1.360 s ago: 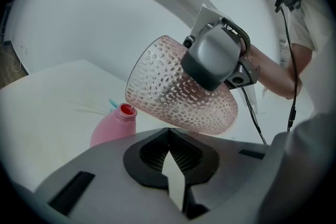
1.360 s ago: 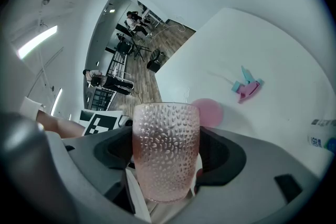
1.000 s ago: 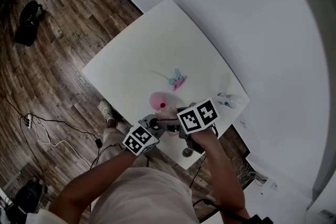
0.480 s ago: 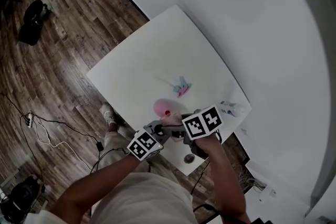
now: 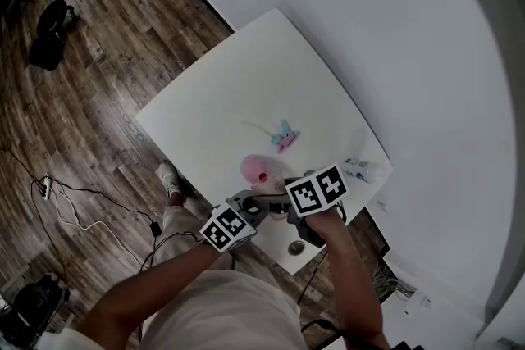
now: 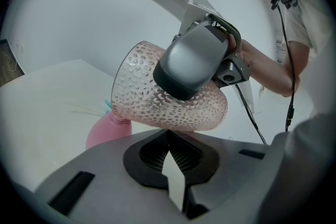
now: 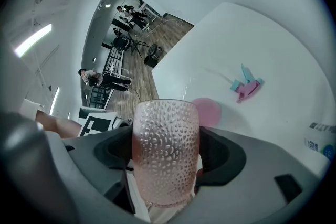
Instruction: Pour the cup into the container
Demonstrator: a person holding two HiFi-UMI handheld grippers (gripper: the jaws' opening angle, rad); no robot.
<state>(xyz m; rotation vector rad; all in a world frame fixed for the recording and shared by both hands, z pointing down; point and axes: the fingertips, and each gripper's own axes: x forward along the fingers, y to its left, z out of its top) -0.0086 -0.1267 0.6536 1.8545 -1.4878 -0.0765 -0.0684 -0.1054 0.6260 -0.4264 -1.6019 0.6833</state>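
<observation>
This looks like a lab or studio workspace: a bare white table (image 5: pixel 246 70) stands beside a plain white wall (image 5: pixel 394 29) on a wood-plank floor (image 5: pixel 98 86) strewn with loose cables (image 5: pixel 78 213) and a power strip (image 5: pixel 45 188). Farther off, people (image 7: pixel 130 14) stand among tripod stands (image 7: pixel 127 42) under long ceiling strip lights (image 7: pixel 32 39).

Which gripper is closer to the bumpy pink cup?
Right. The right gripper is clamped on the tilted cup. The left gripper is shut and empty, with the cup just in front of it.
</observation>
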